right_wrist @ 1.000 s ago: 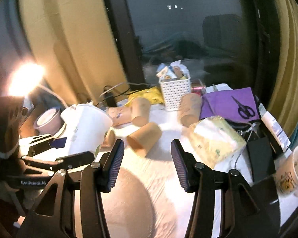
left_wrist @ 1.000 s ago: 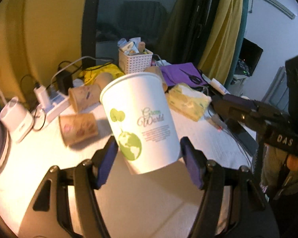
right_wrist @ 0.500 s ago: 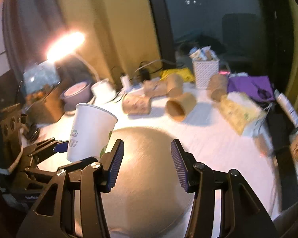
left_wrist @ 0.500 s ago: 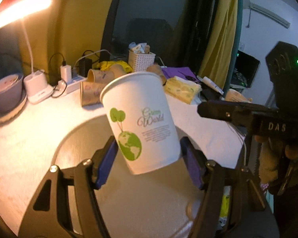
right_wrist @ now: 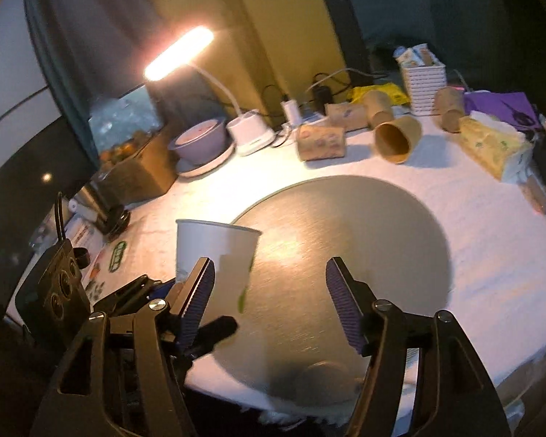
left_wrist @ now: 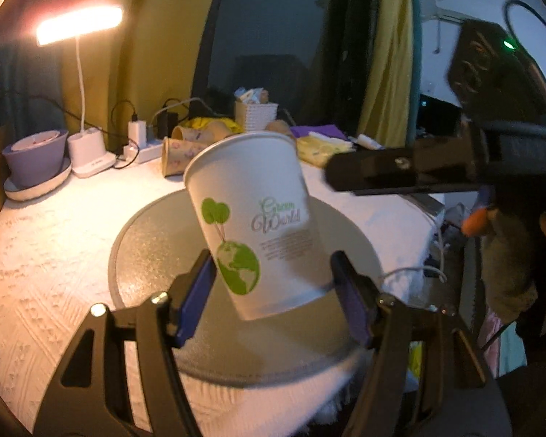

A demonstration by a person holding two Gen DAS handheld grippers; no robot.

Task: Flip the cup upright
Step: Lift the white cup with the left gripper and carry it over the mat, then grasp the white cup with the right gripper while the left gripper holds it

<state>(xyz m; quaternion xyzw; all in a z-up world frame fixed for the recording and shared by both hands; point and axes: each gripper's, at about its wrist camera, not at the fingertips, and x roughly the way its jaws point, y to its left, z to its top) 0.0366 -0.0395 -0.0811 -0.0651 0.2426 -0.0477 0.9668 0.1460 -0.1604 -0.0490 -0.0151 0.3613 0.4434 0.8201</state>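
My left gripper (left_wrist: pixel 273 291) has the white cup (left_wrist: pixel 253 218) pinched near its base, mouth up, slightly tilted. Since a sec ago it's come down over the round mat (left_wrist: pixel 153 240), so just set-down left. Right gripper (right_wrist: pixel 269 298) wide apart, holding nothing.

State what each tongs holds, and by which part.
Left tongs grip the white paper cup by its lower side walls, near the base, mouth up. Right tongs hold nothing.
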